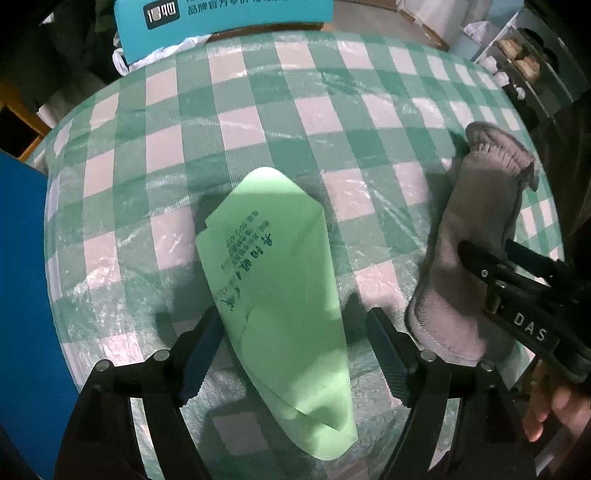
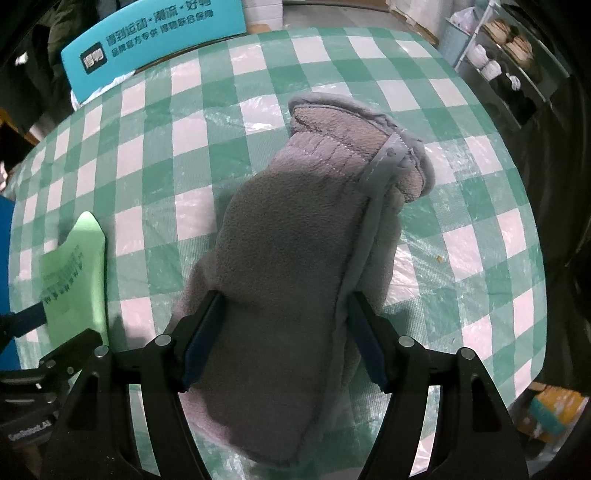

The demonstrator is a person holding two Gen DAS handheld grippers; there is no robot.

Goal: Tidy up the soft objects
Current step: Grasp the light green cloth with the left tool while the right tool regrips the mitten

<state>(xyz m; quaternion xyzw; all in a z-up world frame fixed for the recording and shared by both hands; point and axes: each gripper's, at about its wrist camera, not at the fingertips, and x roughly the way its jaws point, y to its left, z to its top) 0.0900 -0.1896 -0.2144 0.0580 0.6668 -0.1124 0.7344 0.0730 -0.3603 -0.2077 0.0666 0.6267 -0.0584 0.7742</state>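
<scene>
A folded light green cloth point(image 1: 280, 295) with dark printed text lies on the green-and-white checked tablecloth point(image 1: 258, 110). My left gripper point(image 1: 295, 332) is open, its fingers either side of the cloth's near part. A grey fleece slipper point(image 2: 295, 258) lies on the table in the right wrist view. My right gripper point(image 2: 280, 321) is open, its fingers astride the slipper's middle. The slipper also shows in the left wrist view point(image 1: 476, 236) with the right gripper point(image 1: 487, 251) over it. The green cloth shows at the left of the right wrist view point(image 2: 74, 280).
A turquoise box point(image 1: 221, 22) with white lettering stands beyond the table's far edge. A blue panel point(image 1: 22, 277) is at the left. Shelves with bowls and cups point(image 2: 506, 59) stand at the far right. A cardboard box point(image 2: 554, 410) sits on the floor at the right.
</scene>
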